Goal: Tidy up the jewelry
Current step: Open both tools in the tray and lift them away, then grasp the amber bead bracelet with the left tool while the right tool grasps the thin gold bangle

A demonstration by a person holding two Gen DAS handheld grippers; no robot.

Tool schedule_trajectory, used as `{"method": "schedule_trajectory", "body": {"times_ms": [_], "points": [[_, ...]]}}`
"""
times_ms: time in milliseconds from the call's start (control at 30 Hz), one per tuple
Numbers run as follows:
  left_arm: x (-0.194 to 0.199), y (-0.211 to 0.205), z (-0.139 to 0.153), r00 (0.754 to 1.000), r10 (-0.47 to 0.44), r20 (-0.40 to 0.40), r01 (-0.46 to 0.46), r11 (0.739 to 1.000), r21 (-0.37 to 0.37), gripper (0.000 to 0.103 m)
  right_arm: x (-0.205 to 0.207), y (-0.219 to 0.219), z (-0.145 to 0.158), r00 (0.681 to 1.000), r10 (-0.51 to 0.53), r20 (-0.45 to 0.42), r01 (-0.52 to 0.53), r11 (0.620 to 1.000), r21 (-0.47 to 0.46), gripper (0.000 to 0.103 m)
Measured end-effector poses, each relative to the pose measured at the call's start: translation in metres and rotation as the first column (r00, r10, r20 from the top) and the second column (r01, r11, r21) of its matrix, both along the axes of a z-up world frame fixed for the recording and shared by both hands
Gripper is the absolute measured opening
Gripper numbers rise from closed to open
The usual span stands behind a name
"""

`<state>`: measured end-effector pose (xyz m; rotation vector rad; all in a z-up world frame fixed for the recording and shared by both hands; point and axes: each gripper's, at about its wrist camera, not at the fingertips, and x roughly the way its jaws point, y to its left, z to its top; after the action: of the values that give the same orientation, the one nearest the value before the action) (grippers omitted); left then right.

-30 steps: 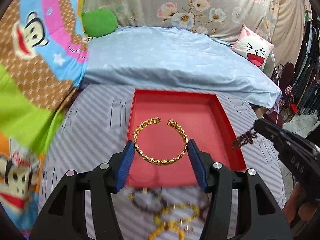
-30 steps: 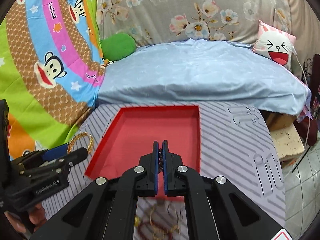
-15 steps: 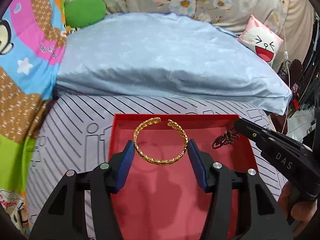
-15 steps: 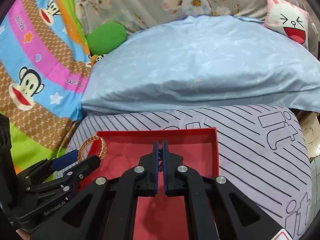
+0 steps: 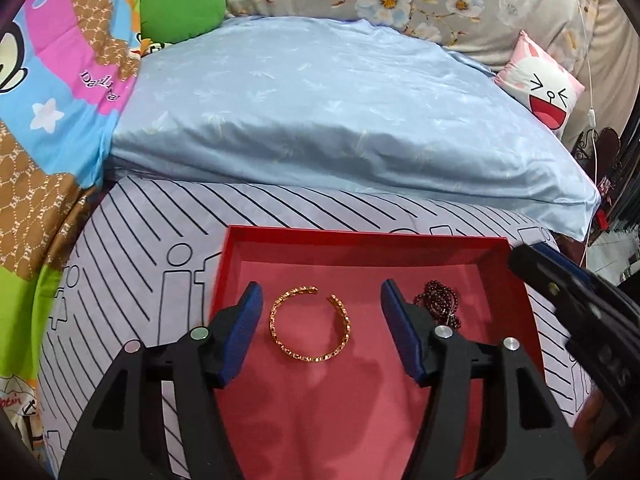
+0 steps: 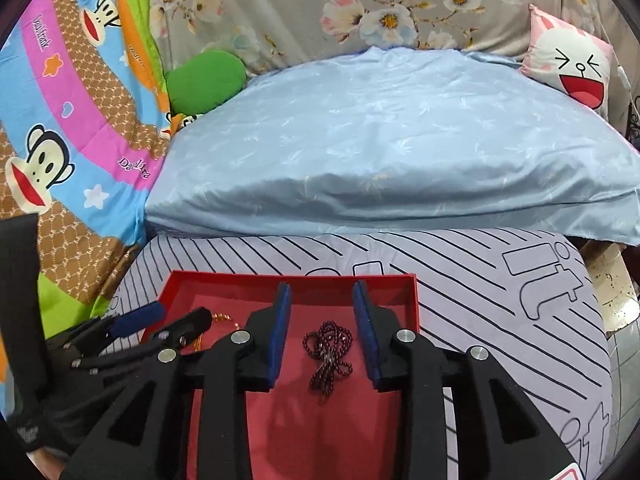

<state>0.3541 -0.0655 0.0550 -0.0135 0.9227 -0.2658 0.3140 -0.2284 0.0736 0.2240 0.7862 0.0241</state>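
A gold open bangle lies flat in the red tray. My left gripper is open, its blue pads either side of the bangle and apart from it. A dark red bead bracelet lies bunched in the tray to the right of the bangle; it also shows in the left wrist view. My right gripper is open over the beads, touching nothing. The left gripper shows at the left of the right wrist view, with a sliver of the bangle behind it.
The tray sits on a grey striped bedsheet. A light blue pillow lies behind it. A cartoon-monkey blanket, a green cushion and a pink cat cushion are further back. The bed edge and floor are at the right.
Both grippers have opened. The gold bangle left the left jaws and the dark beads left the right jaws; both now lie in the tray. Both grippers moved forward over the tray.
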Motion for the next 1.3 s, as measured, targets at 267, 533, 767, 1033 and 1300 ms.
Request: {"method": "schedule_trajectory", "body": {"times_ms": [267, 533, 767, 1033, 1300], "points": [[-0.049, 0.002, 0.021, 0.996, -0.019, 0.092, 0.013, 0.998, 0.065, 0.063, -0.062, 0.011, 0.01, 0.999, 0.015, 0.036, -0.014, 1.0, -0.027, 0.032], [-0.116, 0.022, 0.038, 0.991, -0.016, 0.13, 0.01, 0.999, 0.049, 0.064, -0.13, 0.022, 0.019, 0.998, 0.028, 0.055, -0.026, 0.999, -0.031, 0.032], [-0.176, 0.049, 0.026, 0.995, 0.016, 0.102, -0.019, 0.999, 0.027, 0.064, -0.19, 0.031, 0.008, 0.999, 0.035, 0.027, -0.034, 0.999, -0.039, 0.032], [-0.23, 0.066, 0.003, 0.997, 0.039, 0.072, -0.041, 0.999, 0.033, 0.065, -0.241, 0.041, -0.018, 0.999, 0.034, -0.033, -0.035, 0.998, -0.055, 0.032], [-0.262, 0.072, -0.024, 0.999, 0.042, 0.033, -0.045, 0.996, 0.074, 0.065, -0.275, 0.037, -0.042, 0.995, 0.017, -0.093, -0.022, 0.999, -0.049, 0.032]]}}
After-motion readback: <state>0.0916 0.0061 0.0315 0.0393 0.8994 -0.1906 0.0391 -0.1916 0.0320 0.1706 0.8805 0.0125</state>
